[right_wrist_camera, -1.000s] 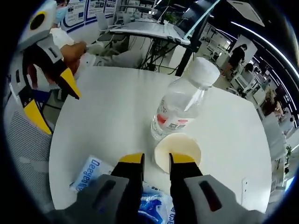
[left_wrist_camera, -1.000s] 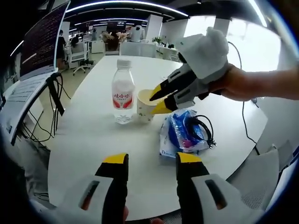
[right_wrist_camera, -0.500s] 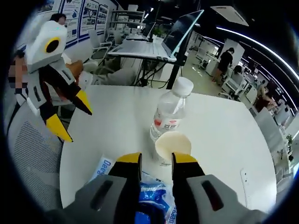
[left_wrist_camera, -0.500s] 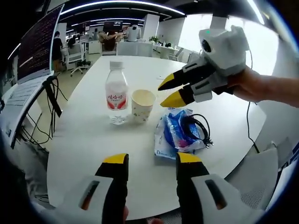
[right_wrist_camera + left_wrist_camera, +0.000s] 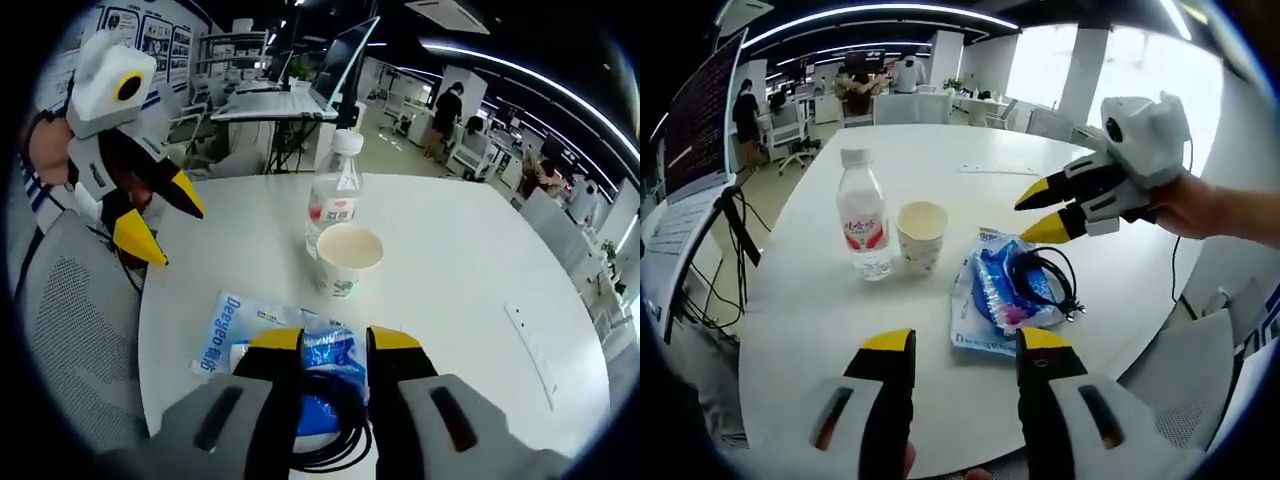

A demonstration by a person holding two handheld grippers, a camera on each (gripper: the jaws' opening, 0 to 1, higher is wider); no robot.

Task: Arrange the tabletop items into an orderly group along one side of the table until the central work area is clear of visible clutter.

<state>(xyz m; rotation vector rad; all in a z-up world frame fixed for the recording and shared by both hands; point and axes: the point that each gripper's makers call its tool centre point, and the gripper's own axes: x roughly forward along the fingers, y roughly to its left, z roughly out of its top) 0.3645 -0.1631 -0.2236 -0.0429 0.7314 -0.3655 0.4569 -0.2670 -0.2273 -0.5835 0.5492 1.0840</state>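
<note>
Backing off from the paper cup (image 5: 921, 236), the right gripper (image 5: 1048, 209) has lifted away and now hangs above the blue packet (image 5: 995, 300) with its jaws slightly parted and empty. That cup stands just beside the water bottle (image 5: 864, 229), the two forming a neat pair on the white table (image 5: 810, 320). From where I stand, the packet and the black cable (image 5: 1048, 280) coiled on it remain to be tidied beside them. Low over the near edge, the left gripper (image 5: 958, 343) holds nothing, jaws apart.
</note>
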